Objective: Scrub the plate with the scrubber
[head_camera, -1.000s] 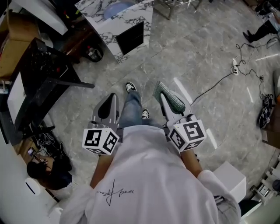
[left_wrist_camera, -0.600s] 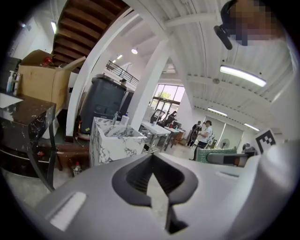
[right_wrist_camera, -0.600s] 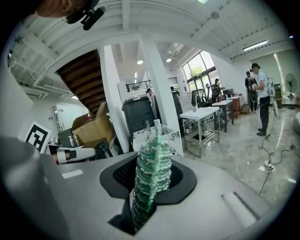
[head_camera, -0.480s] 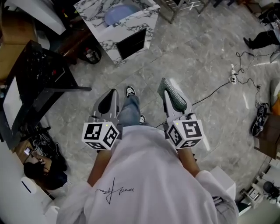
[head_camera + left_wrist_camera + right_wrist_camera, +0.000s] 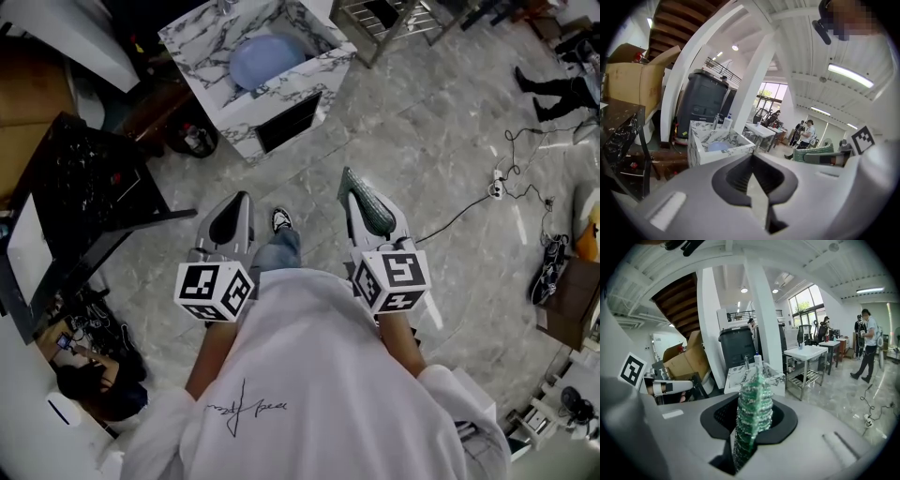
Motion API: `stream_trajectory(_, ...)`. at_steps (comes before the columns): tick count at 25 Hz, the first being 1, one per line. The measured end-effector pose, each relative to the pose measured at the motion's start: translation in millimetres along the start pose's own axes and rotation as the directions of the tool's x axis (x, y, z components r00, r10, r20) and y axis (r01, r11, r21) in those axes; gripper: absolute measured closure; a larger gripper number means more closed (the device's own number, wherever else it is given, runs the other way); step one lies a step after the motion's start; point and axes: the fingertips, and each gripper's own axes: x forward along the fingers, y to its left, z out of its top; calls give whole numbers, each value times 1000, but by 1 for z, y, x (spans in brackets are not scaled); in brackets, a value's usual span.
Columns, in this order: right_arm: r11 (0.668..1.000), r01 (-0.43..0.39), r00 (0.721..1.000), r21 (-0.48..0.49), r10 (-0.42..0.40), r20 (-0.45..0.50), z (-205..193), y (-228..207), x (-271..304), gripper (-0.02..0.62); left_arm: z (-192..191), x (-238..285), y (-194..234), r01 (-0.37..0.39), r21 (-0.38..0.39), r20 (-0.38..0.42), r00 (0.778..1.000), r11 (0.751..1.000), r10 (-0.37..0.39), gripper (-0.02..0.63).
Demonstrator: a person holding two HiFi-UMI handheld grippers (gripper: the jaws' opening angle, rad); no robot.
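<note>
The plate (image 5: 267, 60) lies in the basin of the marble sink (image 5: 314, 73), well apart from both tools; the right tongs (image 5: 360, 200) are clenched on the green scrubber (image 5: 377, 218), which stands edge-on between the jaws and reaches past their tips; the left tongs (image 5: 238, 201) are clenched on nothing.

The likeliest trouble, as I judge it, is at first contact. The scrubber is pinched along a narrow edge, so a hard push could fold it or drag it out of the grip; the plate rests loose in the basin, so it may skid or spin under the strokes unless the left tongs open and steady its rim; a white cable (image 5: 459, 214) trails over the floor to the right and could catch a foot.

Against the earlier head view, the sink has come down from the picture's top edge and the whole basin now shows; both tongs sit as they did, the scrubber unmoved in its grip.
</note>
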Motion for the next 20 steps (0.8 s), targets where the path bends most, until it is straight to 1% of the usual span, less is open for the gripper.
stream_trajectory(3,1000,-23,1000,-8,23,-8,16,7,25,541,19,16,17,6,-7,23,1000,1000,-6,571)
stream_trajectory(6,999,-37,998,-27,36,-47,27,14,49,541,37,28,30,17,7,53,998,1000,-18,571)
stream_trajectory(9,998,-56,997,-33,53,-62,36,21,65,541,48,36,41,28,5,75,997,1000,-29,570)
stream_trajectory(14,995,-88,993,-47,84,-77,42,31,81,541,49,43,51,47,-25,79,996,999,-45,569)
stream_trajectory(20,988,-140,985,-68,131,-113,44,34,99,540,43,47,63,23,-41,57,998,999,-20,569)
